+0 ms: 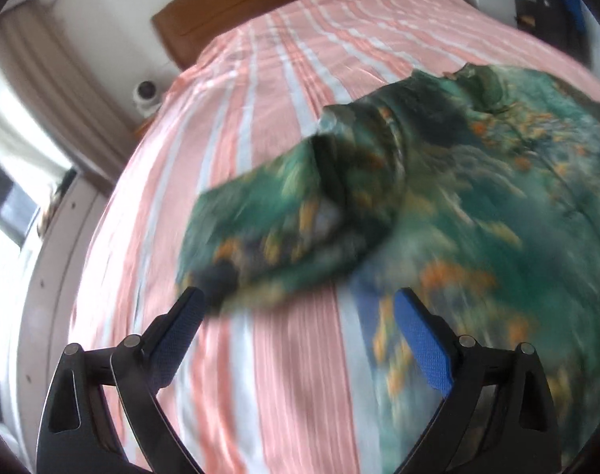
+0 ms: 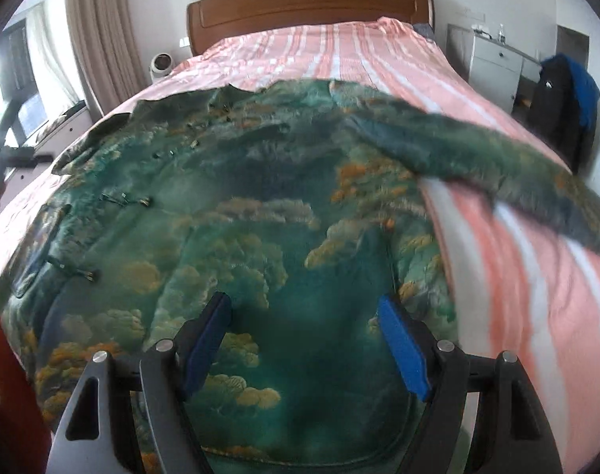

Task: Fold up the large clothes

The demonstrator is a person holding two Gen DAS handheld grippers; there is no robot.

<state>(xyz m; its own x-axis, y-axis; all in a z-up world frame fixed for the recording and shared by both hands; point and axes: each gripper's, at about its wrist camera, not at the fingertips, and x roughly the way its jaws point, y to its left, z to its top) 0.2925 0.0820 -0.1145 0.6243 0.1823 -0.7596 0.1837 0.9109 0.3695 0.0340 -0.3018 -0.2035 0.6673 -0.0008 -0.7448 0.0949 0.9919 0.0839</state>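
Both grippers spread, empty: left gripper [image 1: 300,316] just below the shirt's sleeve [image 1: 284,217], right gripper [image 2: 304,324] over the shirt [image 2: 240,213].

Both wrist views angled down, sharing bed [image 1: 284,91]

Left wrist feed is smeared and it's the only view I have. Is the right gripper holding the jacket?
Observer: No. The right gripper is open over the jacket front, with nothing between its pads.
Operator: Other side folded in?
Observer: No. That sleeve lies stretched out sideways over the bedspread.
Operator: Front closed?
Observer: Can't say for sure. A row of clasps runs down it.
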